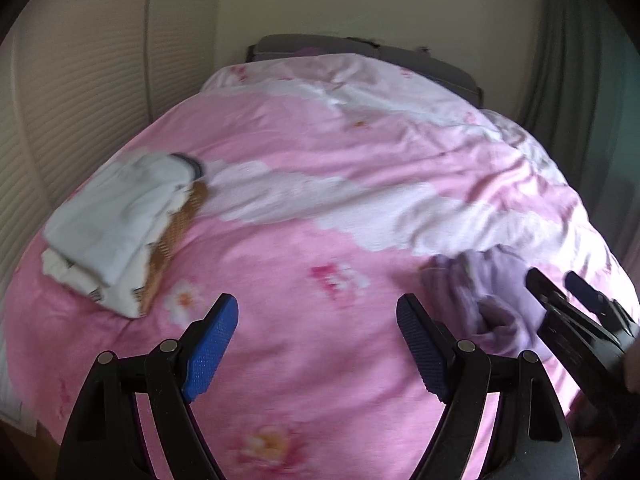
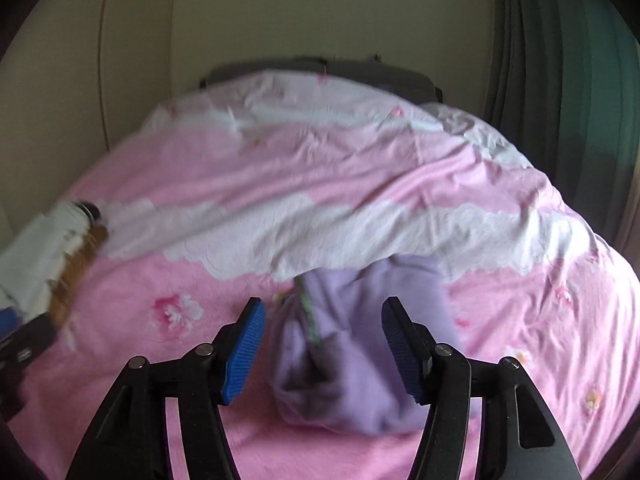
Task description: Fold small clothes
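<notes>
A crumpled lilac garment lies on the pink flowered bedcover. My right gripper is open, its blue pads on either side of the garment just above it. In the left wrist view the lilac garment is at the right, with the right gripper over it. My left gripper is open and empty above bare bedcover. A stack of folded clothes, white on top with an orange-checked piece under it, lies at the left; it also shows in the right wrist view.
The bed fills both views. A cream wall and radiator-like ribbed panel run along the left. A dark headboard is at the far end. Grey-green curtains hang at the right.
</notes>
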Tool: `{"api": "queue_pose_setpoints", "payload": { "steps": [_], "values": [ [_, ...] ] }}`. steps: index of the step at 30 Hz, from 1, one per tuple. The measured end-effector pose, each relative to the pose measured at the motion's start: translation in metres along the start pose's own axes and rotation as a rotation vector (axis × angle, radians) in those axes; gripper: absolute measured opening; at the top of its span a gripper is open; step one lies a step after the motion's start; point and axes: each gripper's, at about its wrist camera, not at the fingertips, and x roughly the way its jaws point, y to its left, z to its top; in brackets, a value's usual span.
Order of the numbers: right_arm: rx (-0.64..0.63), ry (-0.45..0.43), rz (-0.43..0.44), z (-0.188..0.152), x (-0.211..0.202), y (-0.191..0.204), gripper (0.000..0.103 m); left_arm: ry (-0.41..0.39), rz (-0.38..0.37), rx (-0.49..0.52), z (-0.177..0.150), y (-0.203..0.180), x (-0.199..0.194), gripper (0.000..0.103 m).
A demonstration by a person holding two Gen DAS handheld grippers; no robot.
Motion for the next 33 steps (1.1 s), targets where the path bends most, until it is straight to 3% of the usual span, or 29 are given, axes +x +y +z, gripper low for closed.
{"api": "queue_pose_setpoints", "payload": {
  "steps": [4,10,13,16,18,24,25,26,27,28,31,33],
  "values": [
    [-0.003,-0.035,0.007,-0.014,-0.017,-0.048,0.07,0.003,-0.081,0.039,-0.001,-0.045,0.007,0.081],
    [0.018,-0.005,0.001,-0.048,-0.011,-0.115,0.07,0.086,-0.211,0.108,-0.005,-0.111,0.043,0.081],
    [0.043,0.014,0.047,-0.061,-0.001,-0.136,0.07,0.13,-0.244,0.126,-0.005,-0.132,0.066,0.074],
    [0.025,0.017,0.094,-0.076,0.006,-0.141,0.07,0.179,-0.253,0.138,-0.005,-0.147,0.093,0.064],
    [0.006,0.029,0.128,-0.084,0.013,-0.139,0.07,0.216,-0.26,0.135,-0.004,-0.154,0.112,0.052],
    [-0.061,0.063,0.182,-0.102,0.032,-0.127,0.07,0.283,-0.258,0.131,-0.002,-0.166,0.15,0.049],
    [-0.073,0.075,0.187,-0.103,0.038,-0.125,0.07,0.289,-0.253,0.139,-0.003,-0.166,0.153,0.047],
    [-0.076,0.085,0.186,-0.104,0.044,-0.124,0.069,0.294,-0.241,0.151,-0.004,-0.167,0.157,0.037],
    [-0.068,0.094,0.183,-0.104,0.05,-0.125,0.067,0.292,-0.23,0.155,-0.005,-0.167,0.16,0.028],
    [-0.057,0.102,0.19,-0.104,0.054,-0.126,0.065,0.292,-0.23,0.152,-0.005,-0.166,0.161,0.028],
    [-0.017,0.131,0.251,-0.103,0.066,-0.129,0.041,0.274,-0.234,0.139,-0.001,-0.16,0.162,0.025],
    [-0.001,0.145,0.285,-0.101,0.069,-0.13,0.018,0.258,-0.229,0.14,0.003,-0.159,0.16,0.024]
  ]
}}
